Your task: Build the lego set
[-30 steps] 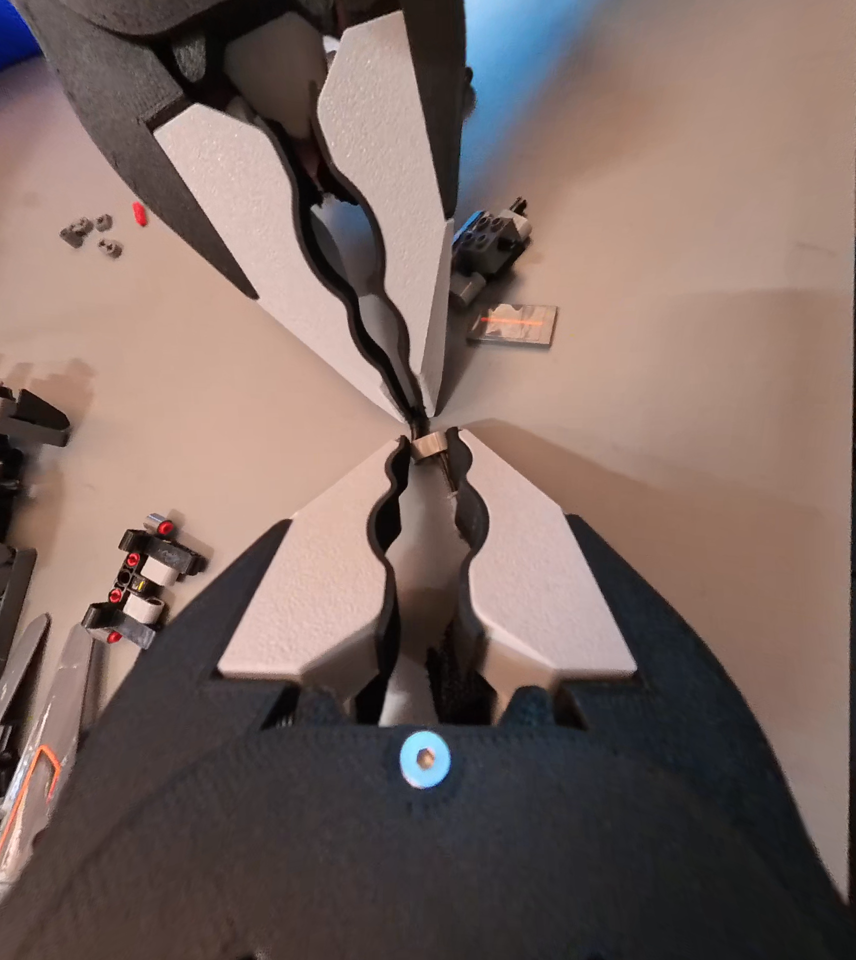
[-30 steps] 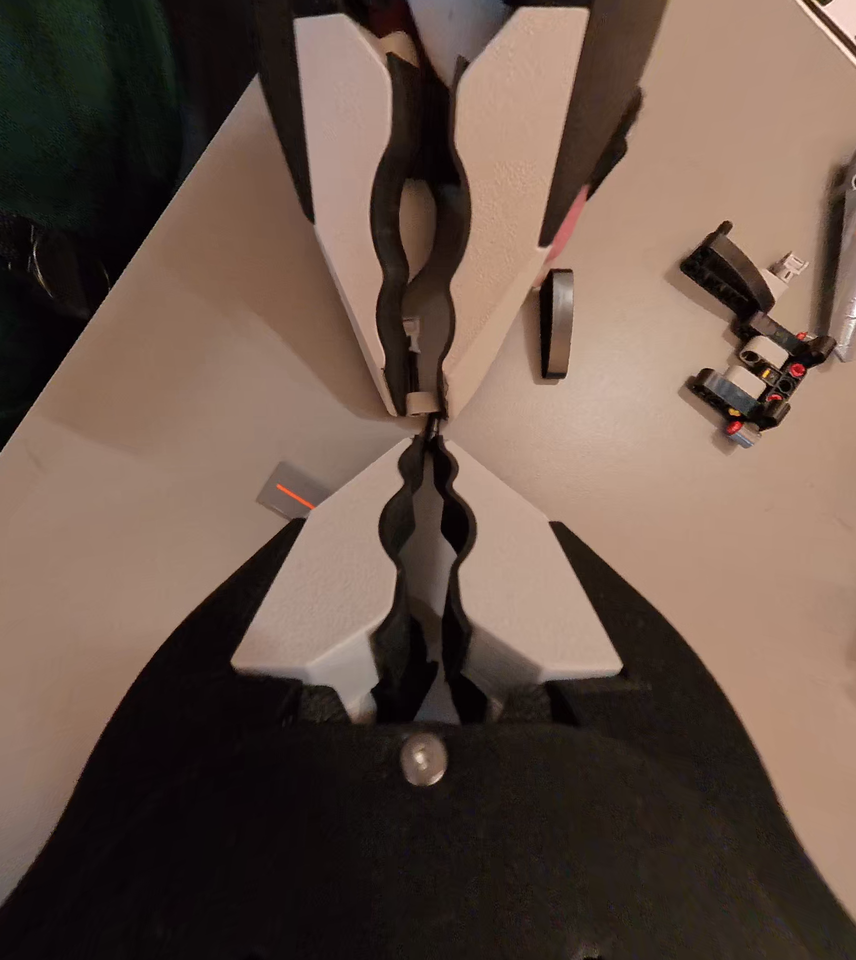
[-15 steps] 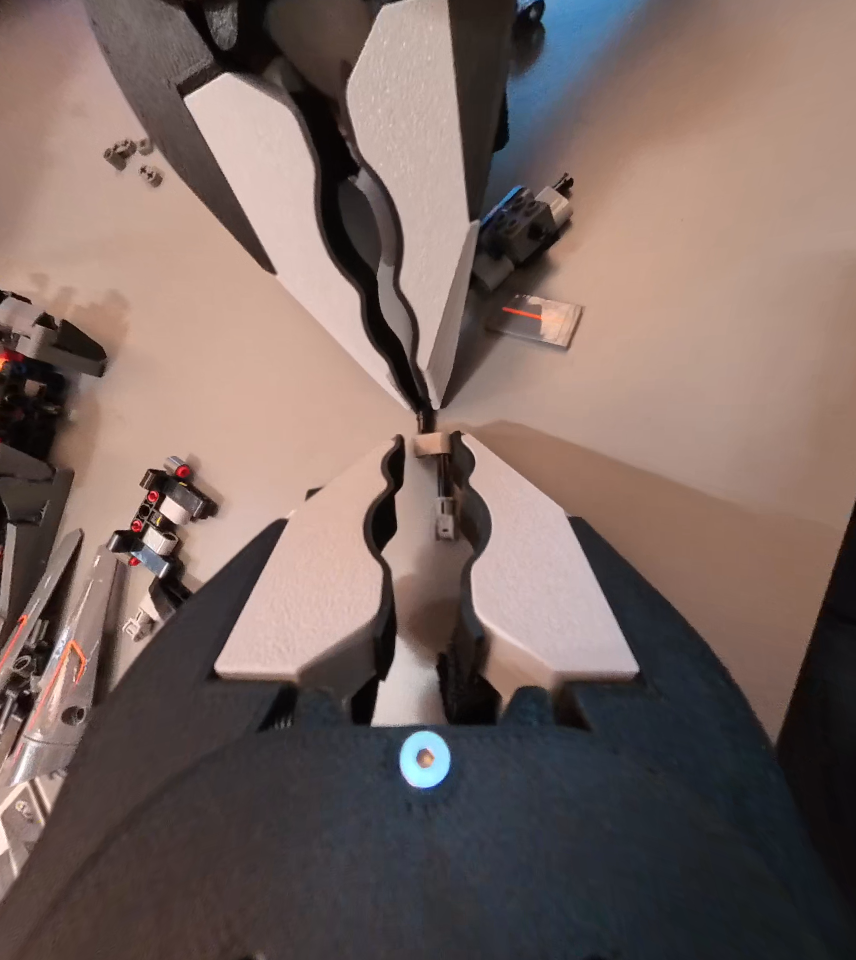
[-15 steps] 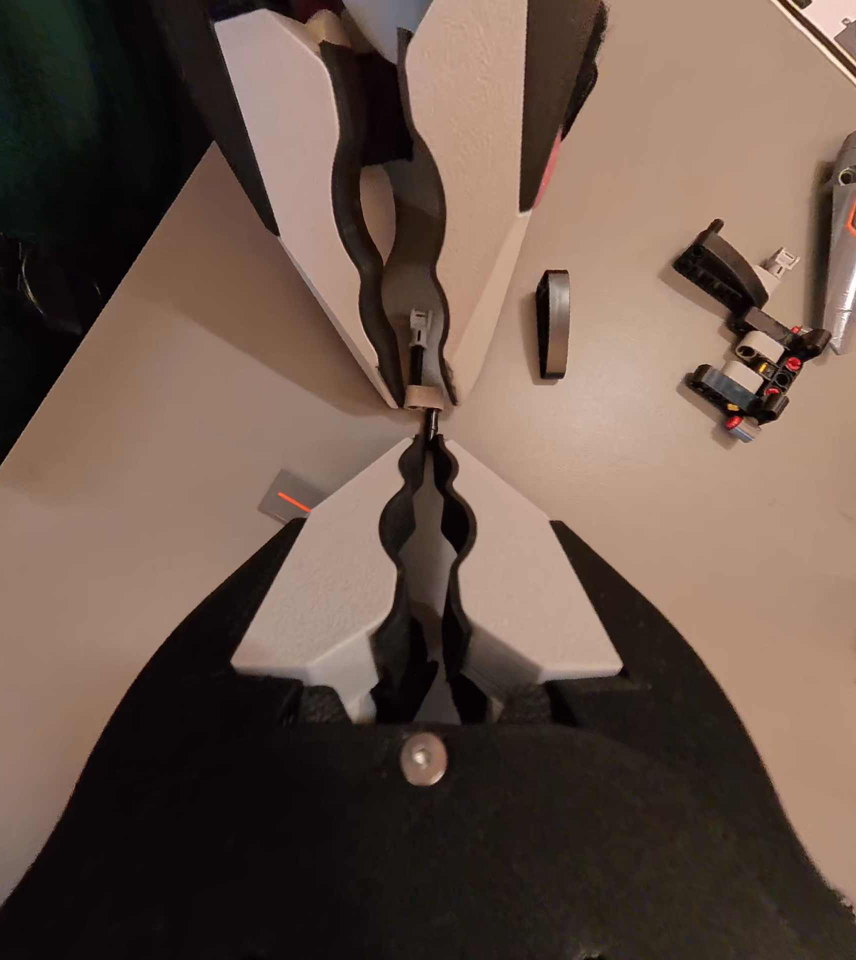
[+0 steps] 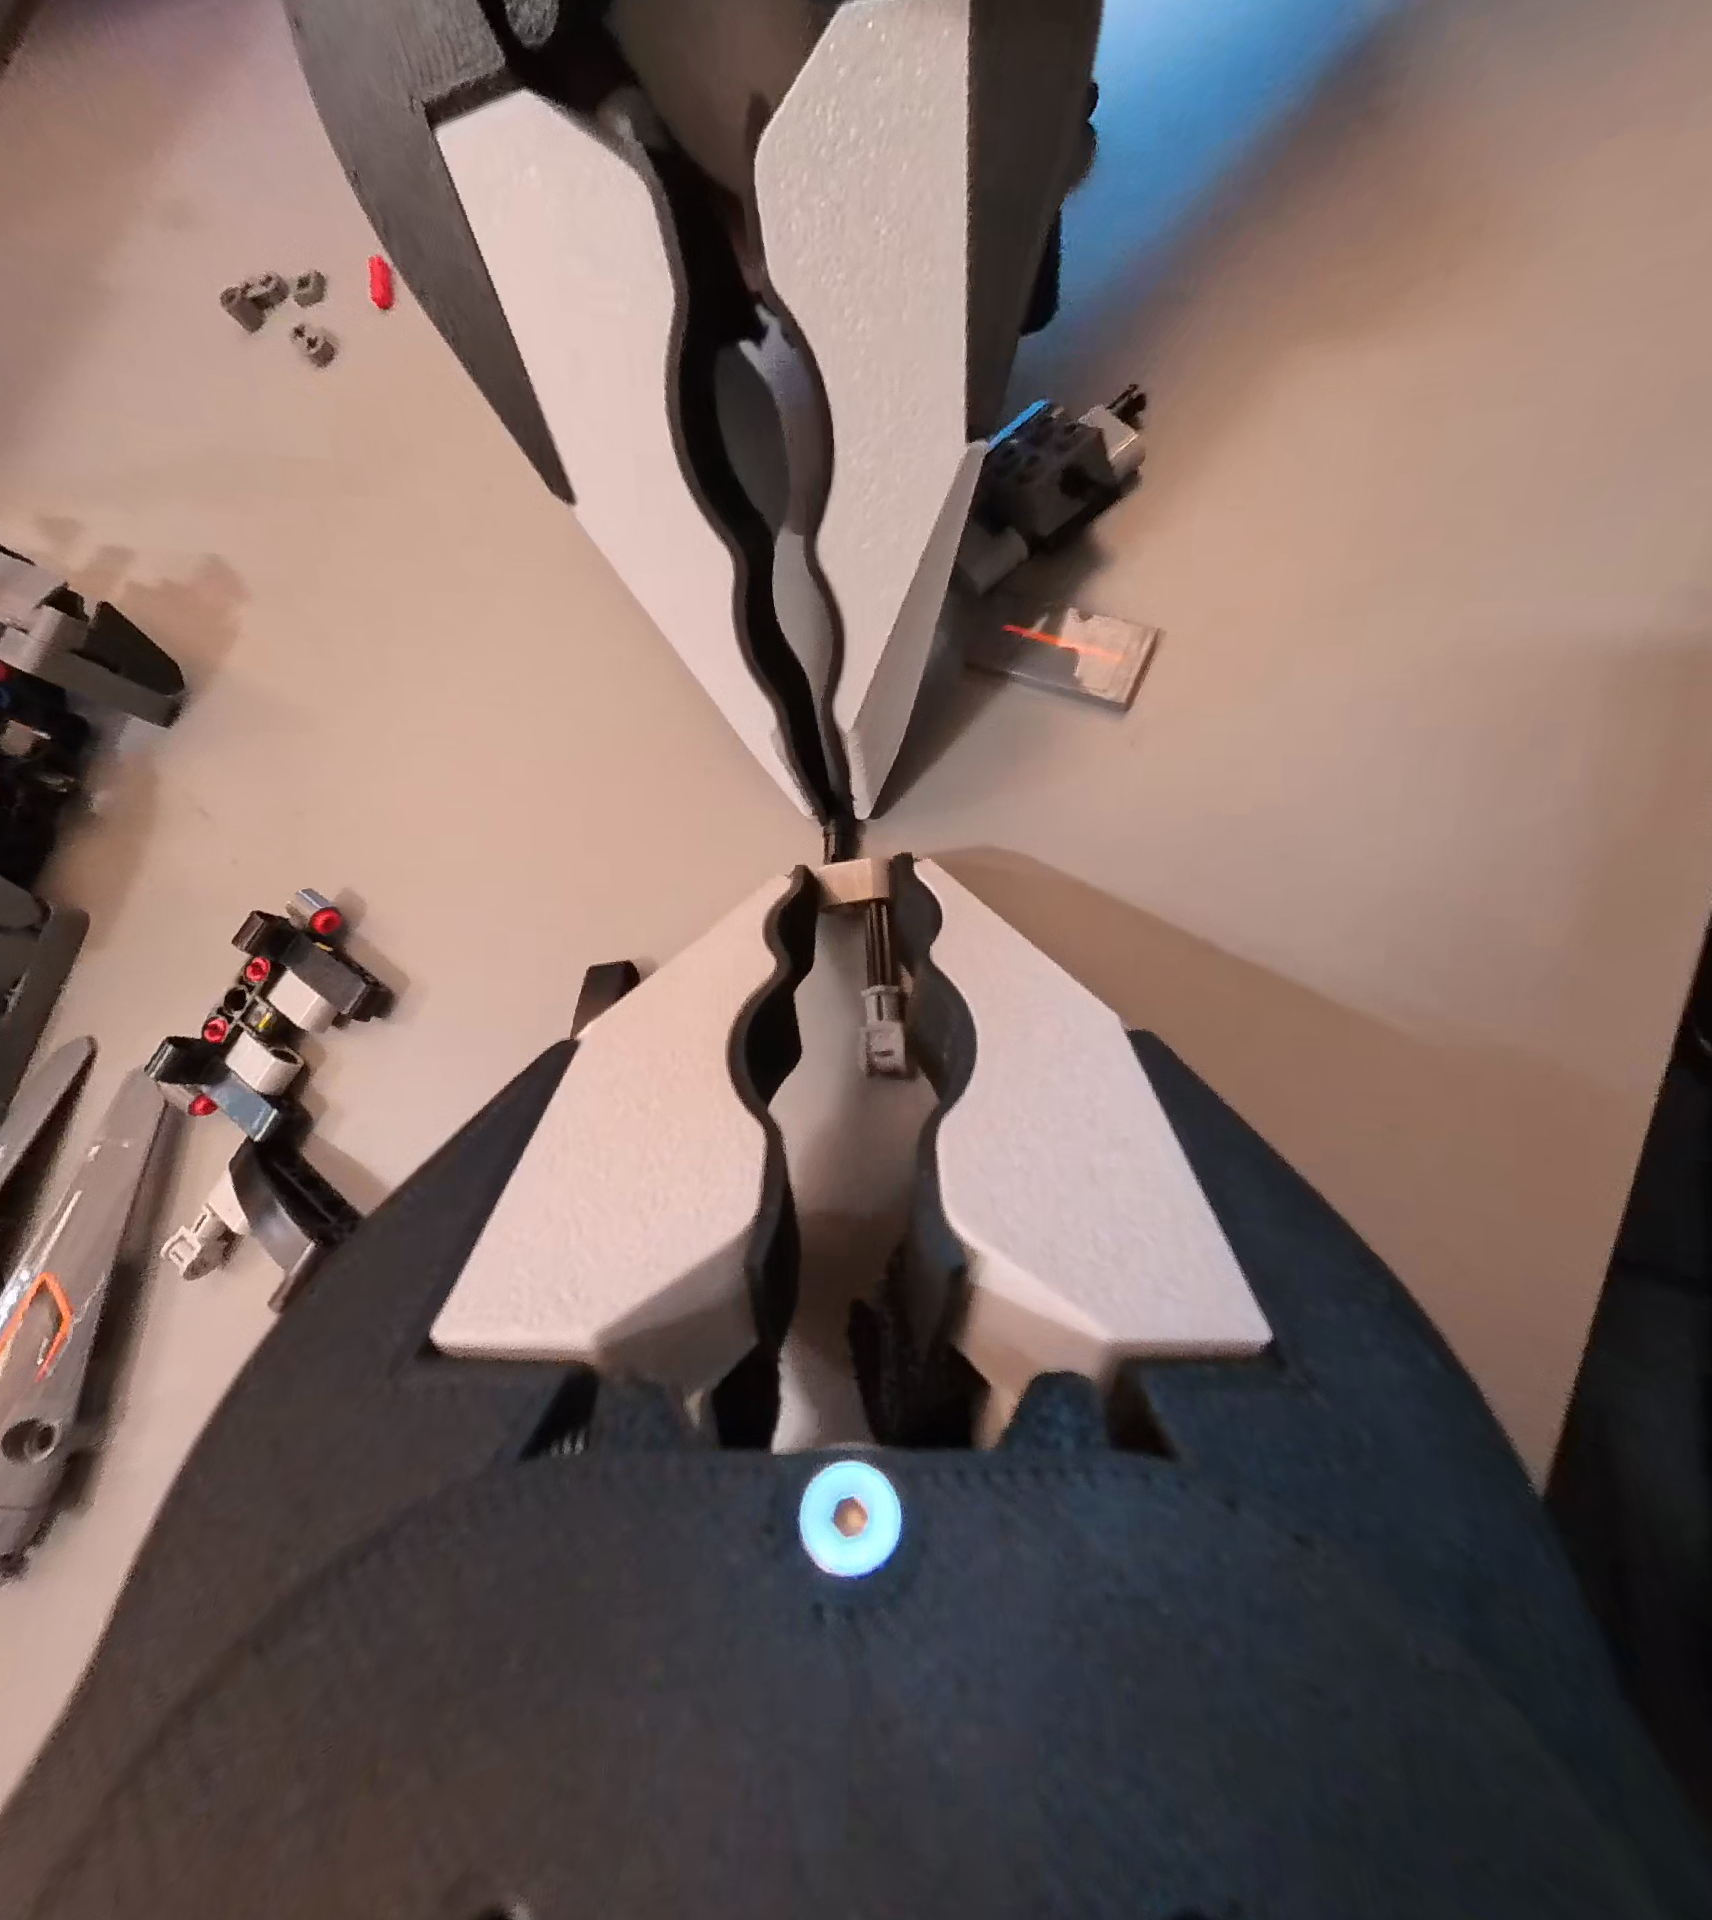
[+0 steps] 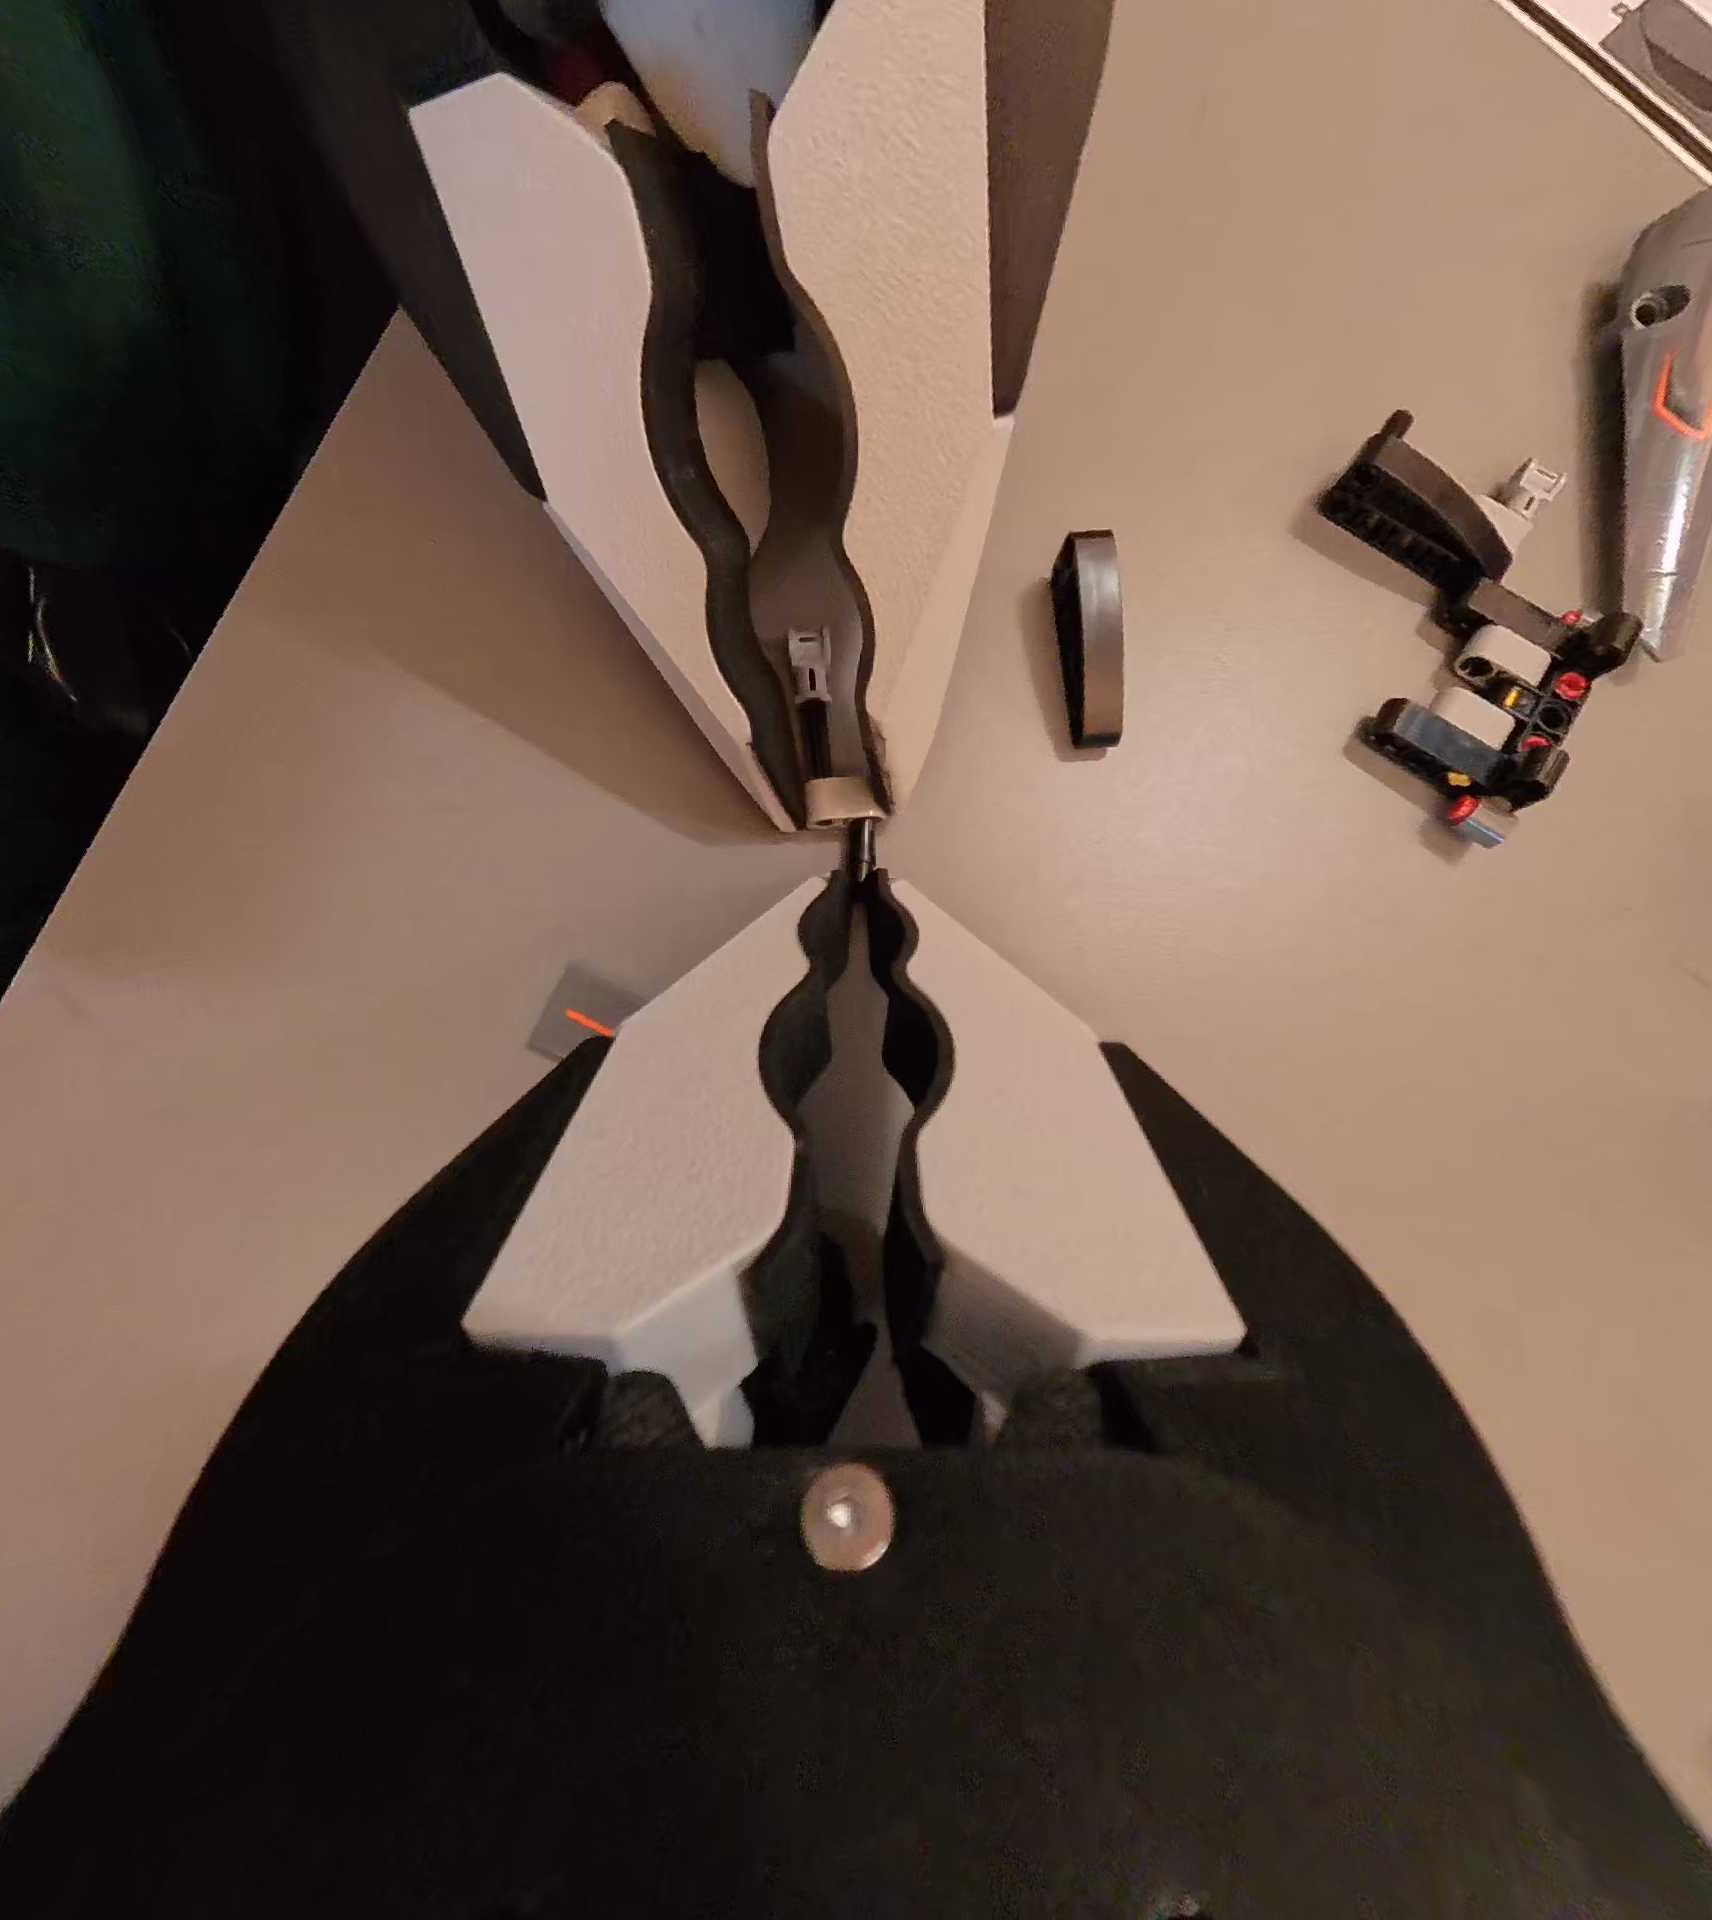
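Since a second ago, the black axle [image 5: 878,940] has been pushed further through the tan bush [image 5: 854,881], which is pinched in the left gripper [image 5: 854,868]. The axle's tip is clamped by the nearly closed right gripper [image 6: 857,881] above the table [image 6: 1247,1039]. The insertion appears almost seated.

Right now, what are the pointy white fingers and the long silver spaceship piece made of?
The white fingers look like 3D-printed plastic: matte with a fine grainy texture. Their wavy black inner edges look softer, maybe rubber or foam; I can't tell which. The silver spaceship piece looks like smooth, hard moulded plastic with a shiny metallic coating: light gleams along its curve, and it has orange lines.
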Motion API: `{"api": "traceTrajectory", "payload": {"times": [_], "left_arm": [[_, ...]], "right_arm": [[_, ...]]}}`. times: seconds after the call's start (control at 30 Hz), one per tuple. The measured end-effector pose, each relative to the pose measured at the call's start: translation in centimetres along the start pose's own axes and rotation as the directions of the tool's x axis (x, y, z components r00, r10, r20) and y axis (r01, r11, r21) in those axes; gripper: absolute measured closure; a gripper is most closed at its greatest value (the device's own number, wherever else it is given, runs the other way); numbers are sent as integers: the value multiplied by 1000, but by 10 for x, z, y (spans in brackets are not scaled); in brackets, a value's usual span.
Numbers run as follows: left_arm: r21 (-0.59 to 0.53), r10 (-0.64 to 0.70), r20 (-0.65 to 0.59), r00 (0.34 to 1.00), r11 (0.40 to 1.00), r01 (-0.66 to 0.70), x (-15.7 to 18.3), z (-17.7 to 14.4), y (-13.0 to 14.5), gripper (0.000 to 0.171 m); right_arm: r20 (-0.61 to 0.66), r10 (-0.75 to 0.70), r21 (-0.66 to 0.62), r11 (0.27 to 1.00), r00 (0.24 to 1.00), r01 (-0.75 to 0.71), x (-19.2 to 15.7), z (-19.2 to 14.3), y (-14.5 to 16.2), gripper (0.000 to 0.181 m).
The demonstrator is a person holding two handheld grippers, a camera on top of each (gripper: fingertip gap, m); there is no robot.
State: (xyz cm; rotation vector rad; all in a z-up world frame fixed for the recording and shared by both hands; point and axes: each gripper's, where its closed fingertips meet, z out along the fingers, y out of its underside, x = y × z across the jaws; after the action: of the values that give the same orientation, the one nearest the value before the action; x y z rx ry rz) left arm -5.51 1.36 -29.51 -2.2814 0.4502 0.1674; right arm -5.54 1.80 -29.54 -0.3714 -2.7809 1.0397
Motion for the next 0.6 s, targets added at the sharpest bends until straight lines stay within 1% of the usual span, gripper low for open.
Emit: {"api": "traceTrajectory", "payload": {"times": [0.2, 0.27, 0.43, 0.53, 0.6], "left_arm": [[-1, 8, 29, 1000, 1000, -8, 0, 0, 0, 158], [1, 11, 26, 1000, 1000, -11, 0, 0, 0, 158], [4, 27, 20, 999, 1000, -28, 0, 0, 0, 158], [7, 41, 17, 999, 999, -41, 0, 1, -1, 158], [9, 44, 10, 999, 999, -44, 1, 1, -1, 158]], "right_arm": [[-27, 0, -7, 1000, 1000, 0, -1, 0, 0, 180], [-10, -3, -1, 1000, 1000, 3, -1, 0, 0, 180], [37, -74, -35, 997, 997, 76, 0, 0, -1, 180], [72, -90, -25, 995, 993, 92, 0, 1, -1, 180], [88, -115, -44, 992, 989, 119, 0, 1, -1, 180]]}}
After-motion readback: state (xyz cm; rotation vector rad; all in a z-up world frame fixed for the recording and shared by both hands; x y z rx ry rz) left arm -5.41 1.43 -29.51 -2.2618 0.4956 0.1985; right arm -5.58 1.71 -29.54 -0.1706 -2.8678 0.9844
